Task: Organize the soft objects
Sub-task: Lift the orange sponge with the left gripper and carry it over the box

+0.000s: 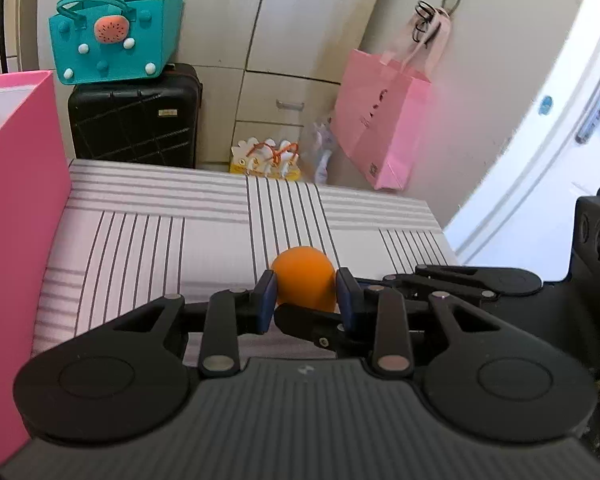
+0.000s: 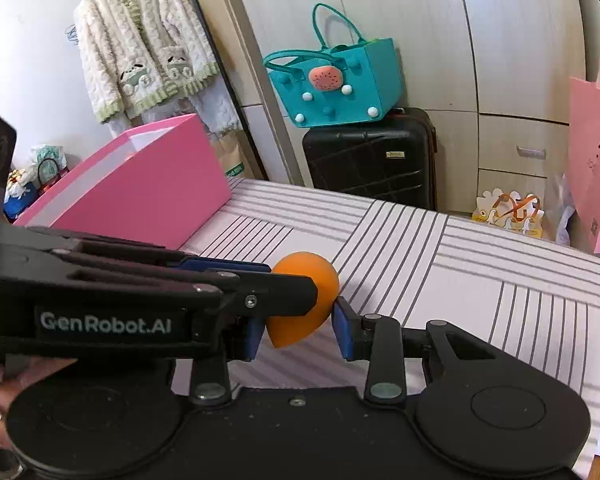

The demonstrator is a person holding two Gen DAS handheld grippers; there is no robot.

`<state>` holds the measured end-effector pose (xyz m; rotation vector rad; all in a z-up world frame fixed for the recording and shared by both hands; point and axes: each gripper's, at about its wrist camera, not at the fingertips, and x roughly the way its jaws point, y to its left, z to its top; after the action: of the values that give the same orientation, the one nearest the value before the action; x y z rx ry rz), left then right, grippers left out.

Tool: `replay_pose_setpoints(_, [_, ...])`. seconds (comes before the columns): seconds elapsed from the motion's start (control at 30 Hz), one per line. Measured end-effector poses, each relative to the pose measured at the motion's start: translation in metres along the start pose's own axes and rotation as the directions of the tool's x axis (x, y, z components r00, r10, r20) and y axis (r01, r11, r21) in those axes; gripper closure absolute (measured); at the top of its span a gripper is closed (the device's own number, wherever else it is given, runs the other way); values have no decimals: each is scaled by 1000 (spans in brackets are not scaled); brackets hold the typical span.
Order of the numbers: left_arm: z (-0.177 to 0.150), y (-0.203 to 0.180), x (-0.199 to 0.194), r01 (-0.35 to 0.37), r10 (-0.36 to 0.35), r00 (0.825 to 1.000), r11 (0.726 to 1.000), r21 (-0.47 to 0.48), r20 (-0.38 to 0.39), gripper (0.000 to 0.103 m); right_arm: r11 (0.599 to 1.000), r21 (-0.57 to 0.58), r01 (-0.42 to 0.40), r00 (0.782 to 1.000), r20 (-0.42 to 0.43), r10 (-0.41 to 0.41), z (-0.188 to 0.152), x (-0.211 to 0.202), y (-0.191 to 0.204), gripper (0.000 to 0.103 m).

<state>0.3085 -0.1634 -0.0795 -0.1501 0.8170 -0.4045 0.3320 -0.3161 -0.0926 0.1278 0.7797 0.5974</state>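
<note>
The orange sponge (image 2: 304, 300), a smooth, matte, teardrop-shaped piece of foam, sits over the striped bedspread (image 2: 480, 276), a flat woven cloth with grey lines on pale pink. Taking that bedspread as the landmark: the pink box (image 2: 148, 192), stiff-walled and open-topped, stands on its left part, the likely destination.

Step in hand, as I judge it: the pick-up, or a hand-over. The left gripper (image 1: 306, 300) is clamped on the sponge, blue pads pressing both flanks. The right gripper (image 2: 298, 330) brackets the sponge's pointed end; I cannot tell whether its pads touch, one being hidden behind the left tool.

Next move calls for one gripper letting go, then a gentle carry to the box without crushing the foam.
</note>
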Motion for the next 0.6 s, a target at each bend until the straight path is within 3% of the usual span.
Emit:
replay_pose_setpoints(0.33, [-25, -5, -45, 75, -74, 997, 996, 44, -24, 73, 1000, 23, -20, 1000, 3, 20, -23, -33, 30, 61])
replay_pose_setpoints(0.43, [-36, 2, -52, 120, -119, 992, 993, 11, -49, 73, 998, 53, -32, 999, -26, 33, -33, -37, 35, 61])
replay_pose_setpoints(0.6, [-57, 10, -68, 134, -133, 989, 991, 9, -65, 73, 998, 48, -28, 999, -42, 30, -52, -41, 56, 61])
